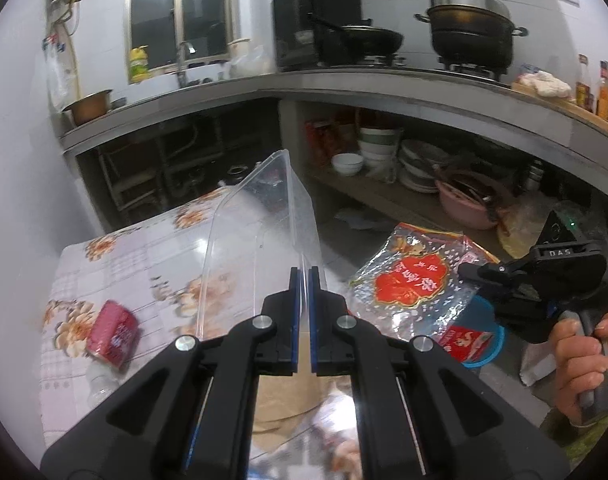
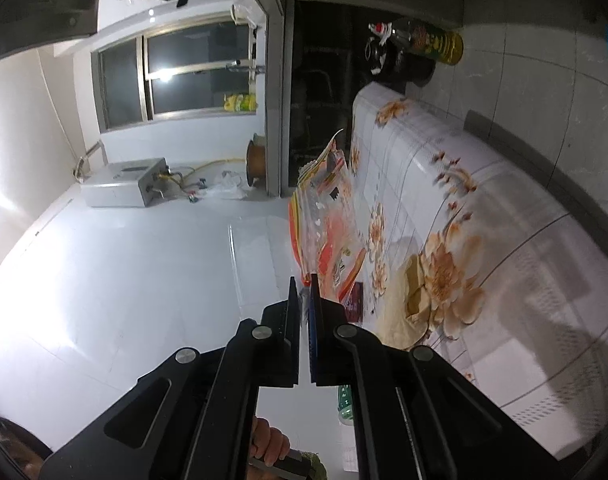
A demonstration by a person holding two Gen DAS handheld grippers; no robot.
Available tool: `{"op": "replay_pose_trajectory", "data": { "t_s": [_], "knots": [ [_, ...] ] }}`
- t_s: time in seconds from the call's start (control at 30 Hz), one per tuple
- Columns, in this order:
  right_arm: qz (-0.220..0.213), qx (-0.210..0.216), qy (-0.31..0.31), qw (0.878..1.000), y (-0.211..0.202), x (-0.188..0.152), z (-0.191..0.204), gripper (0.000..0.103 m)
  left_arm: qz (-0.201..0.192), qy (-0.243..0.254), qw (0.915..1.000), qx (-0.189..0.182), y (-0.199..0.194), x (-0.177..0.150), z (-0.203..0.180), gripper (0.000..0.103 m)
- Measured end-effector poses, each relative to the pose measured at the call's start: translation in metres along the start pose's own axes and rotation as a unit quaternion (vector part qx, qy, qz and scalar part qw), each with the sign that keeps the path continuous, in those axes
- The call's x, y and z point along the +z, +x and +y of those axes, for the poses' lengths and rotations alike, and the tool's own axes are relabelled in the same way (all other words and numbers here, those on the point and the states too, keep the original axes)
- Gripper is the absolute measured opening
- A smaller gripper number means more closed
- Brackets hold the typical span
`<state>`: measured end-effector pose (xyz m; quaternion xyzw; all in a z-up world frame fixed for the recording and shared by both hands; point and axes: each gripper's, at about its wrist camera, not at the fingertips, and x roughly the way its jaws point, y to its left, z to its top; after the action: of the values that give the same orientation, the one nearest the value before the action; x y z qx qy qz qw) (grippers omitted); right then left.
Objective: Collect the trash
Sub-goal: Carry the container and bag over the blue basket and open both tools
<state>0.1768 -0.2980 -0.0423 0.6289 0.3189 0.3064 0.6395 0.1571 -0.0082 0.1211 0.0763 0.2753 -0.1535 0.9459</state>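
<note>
Nearest in, the left gripper (image 1: 303, 280) has its jaws pinched tight on the edge of a clear plastic tray (image 1: 259, 224), which stands up off the flowered table (image 1: 151, 248) and tilts away from the camera. Gripping it by the rim looks deliberate: a light, stiff shell like that lifts cleanly by one thin wall.

Just right of the table edge, the right gripper (image 1: 470, 270) is clamped on a corner of a crinkly printed wrapper (image 1: 412, 284), red label showing, the rest of it hanging free. The right wrist view agrees: its jaws are closed with the wrapper's edge between them, the sheet fanning out ahead. A hand (image 1: 584, 364) grips the handle below.

Under the wrapper, off the table's right side, a blue bin (image 1: 498, 340) sits on the floor with red packaging already in it. My read: both pieces are being carried toward that bin.

On the table's near-left corner, a red packet (image 1: 113, 334) lies flat, untouched, with a clear bottle just below it. Both are probably waiting their turn.

Beyond the table, the counter (image 1: 263, 84) holds pots and a wok, with bowls stacked on the shelf below.
</note>
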Motion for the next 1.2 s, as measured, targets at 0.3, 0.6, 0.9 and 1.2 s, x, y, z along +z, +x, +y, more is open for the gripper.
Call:
{"op": "replay_pose_trajectory", "data": {
  "t_s": [0.3, 0.6, 0.9, 1.2],
  "knots": [
    [-0.103, -0.017, 0.009, 0.994, -0.1, 0.027, -0.019, 0.004, 0.031, 0.019, 0.9949, -0.094, 0.043, 0.024, -0.071, 0.002],
    [-0.226, -0.06, 0.082, 0.969, -0.208, 0.045, -0.093, 0.004, 0.153, 0.043, 0.966, -0.204, 0.145, 0.017, -0.177, 0.002],
    [-0.265, -0.108, 0.174, 0.942, -0.234, 0.063, -0.188, 0.004, 0.306, 0.071, 0.9179, -0.243, 0.261, -0.036, -0.279, 0.002],
    [-0.267, -0.232, 0.217, 0.91, -0.236, 0.094, -0.282, 0.04, 0.348, 0.043, 0.9041, -0.244, 0.324, -0.055, -0.319, 0.033]
  ]
}}
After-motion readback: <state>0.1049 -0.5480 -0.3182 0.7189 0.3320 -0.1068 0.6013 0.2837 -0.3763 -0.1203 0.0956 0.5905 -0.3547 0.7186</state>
